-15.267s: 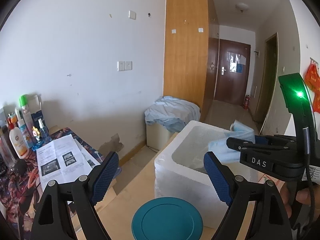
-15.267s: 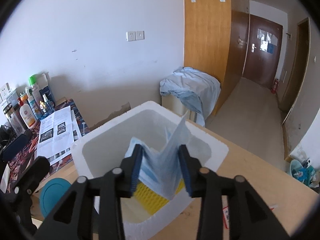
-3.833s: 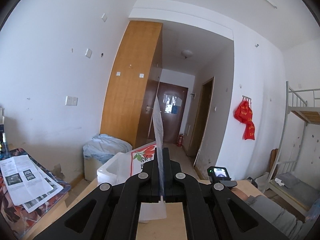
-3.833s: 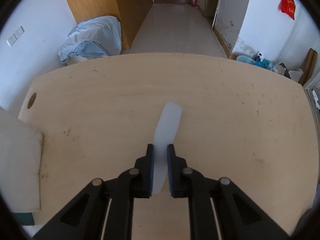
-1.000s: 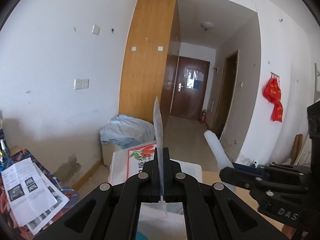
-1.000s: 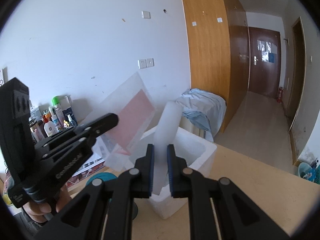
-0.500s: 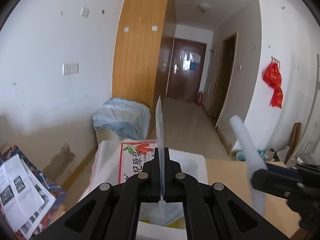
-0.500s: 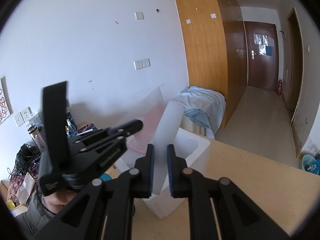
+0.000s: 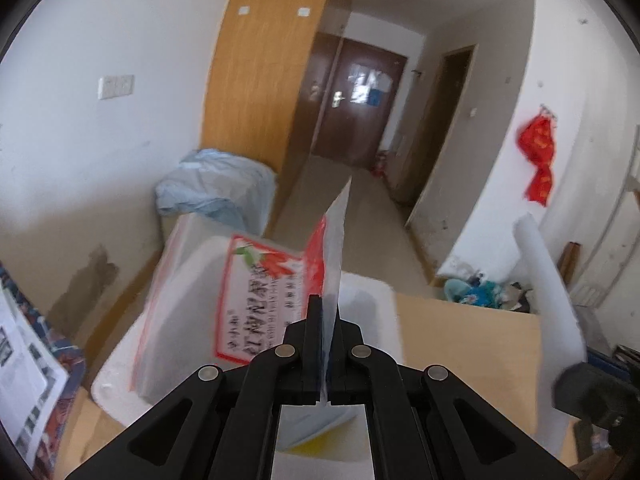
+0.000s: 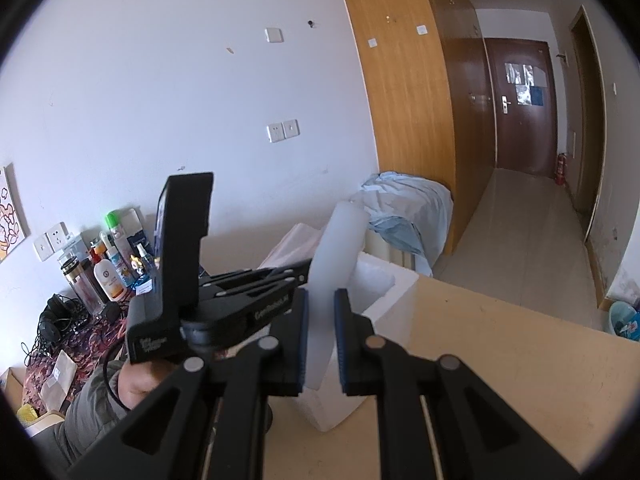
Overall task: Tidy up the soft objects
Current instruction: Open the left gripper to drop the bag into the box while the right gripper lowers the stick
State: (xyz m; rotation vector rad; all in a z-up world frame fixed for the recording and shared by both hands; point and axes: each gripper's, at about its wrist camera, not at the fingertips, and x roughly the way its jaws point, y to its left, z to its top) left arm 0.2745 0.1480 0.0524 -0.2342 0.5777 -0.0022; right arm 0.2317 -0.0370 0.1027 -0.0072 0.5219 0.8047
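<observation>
My left gripper (image 9: 324,344) is shut on the edge of a clear plastic bag (image 9: 256,292) with a red-and-white printed label, which hangs over the open white foam box (image 9: 120,376). Something yellow (image 9: 312,446) shows low in the box. My right gripper (image 10: 320,320) is shut on a white foam strip (image 10: 340,248) that sticks up and forward. In the left wrist view that foam strip (image 9: 548,280) stands at the right. In the right wrist view the left gripper's body (image 10: 224,312) reaches over the foam box (image 10: 380,292) from the left.
The box sits on a light wooden table (image 10: 500,360). A side table (image 10: 80,320) with bottles, a headset and papers stands at the left. A box draped in blue cloth (image 10: 408,208) is against the wall, and a hallway leads to a brown door (image 10: 520,100).
My left gripper has moved forward and down with the bag, now close over the foam box. The right gripper with the foam strip has stayed almost still.
</observation>
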